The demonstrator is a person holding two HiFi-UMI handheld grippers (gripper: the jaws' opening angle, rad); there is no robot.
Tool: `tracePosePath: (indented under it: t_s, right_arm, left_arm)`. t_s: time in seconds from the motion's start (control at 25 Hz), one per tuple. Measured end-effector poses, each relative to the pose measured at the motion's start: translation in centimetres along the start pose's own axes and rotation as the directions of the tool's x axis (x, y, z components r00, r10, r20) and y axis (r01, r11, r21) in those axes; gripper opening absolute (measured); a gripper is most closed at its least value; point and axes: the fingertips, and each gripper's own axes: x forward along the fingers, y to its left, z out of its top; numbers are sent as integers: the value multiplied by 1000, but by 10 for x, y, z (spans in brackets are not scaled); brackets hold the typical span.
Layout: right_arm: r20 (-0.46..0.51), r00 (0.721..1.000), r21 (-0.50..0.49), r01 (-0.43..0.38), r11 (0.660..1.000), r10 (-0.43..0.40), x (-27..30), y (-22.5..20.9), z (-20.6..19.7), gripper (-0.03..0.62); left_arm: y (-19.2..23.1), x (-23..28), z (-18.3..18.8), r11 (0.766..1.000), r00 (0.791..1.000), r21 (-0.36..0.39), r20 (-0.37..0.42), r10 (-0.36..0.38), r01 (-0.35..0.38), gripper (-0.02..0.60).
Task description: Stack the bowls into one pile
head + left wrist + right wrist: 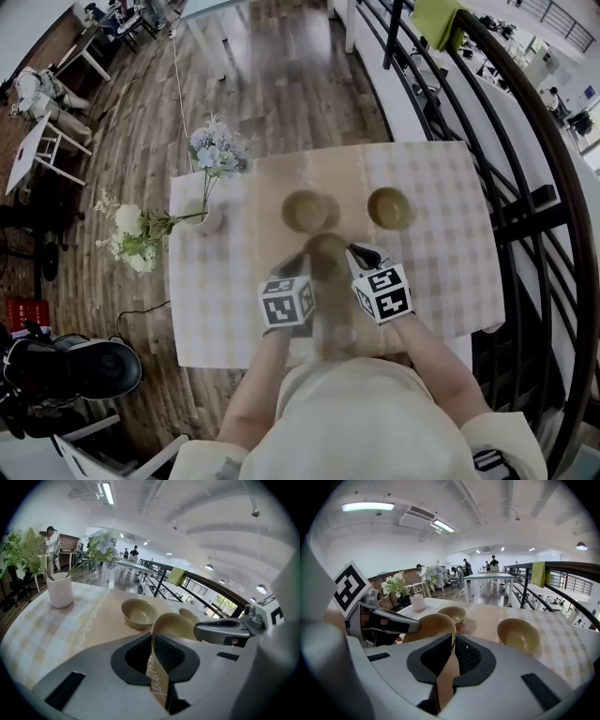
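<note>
The person holds one tan bowl (pixel 328 251) with both grippers at once. The left gripper (pixel 153 644) is almost closed, and its two pads pinch the thin wall of the tan bowl at its left rim. The right gripper (pixel 453 641) pinches the right rim the same way. The tan bowl looks to be up off the bench (pixel 450 253), on the near side, close to the person. It is blurry in the head view.

Two more bowls sit on the bench, farther away. The left bowl (pixel 307 210) is just beyond the tan bowl. The right bowl (pixel 389 207) is off to the right, apart from both. Both sit upright and look empty. A white vase (pixel 208 220) with flowers stands at the left of the bench, out of the way.

The tan bowl looks light and stiff, with a thin, smooth wall. A smooth wall can slip if the pinch is loose or the bowl tips. The rim is the best place to hold it, with one pad inside and one outside. Two pinches on opposite sides should keep it level. It may chip if dropped, so it wants a soft landing. All three bowls look the same shape, so they should fit inside each other.
</note>
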Motion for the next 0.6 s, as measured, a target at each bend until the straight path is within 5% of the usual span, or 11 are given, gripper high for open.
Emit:
tracePosePath:
  t_s: [0.6]
  right_arm:
    - [48, 991, 43, 127, 991, -129, -23, -57, 15, 18]
  left_arm:
    - [-49, 36, 42, 991, 996, 98, 15, -91, 89, 18]
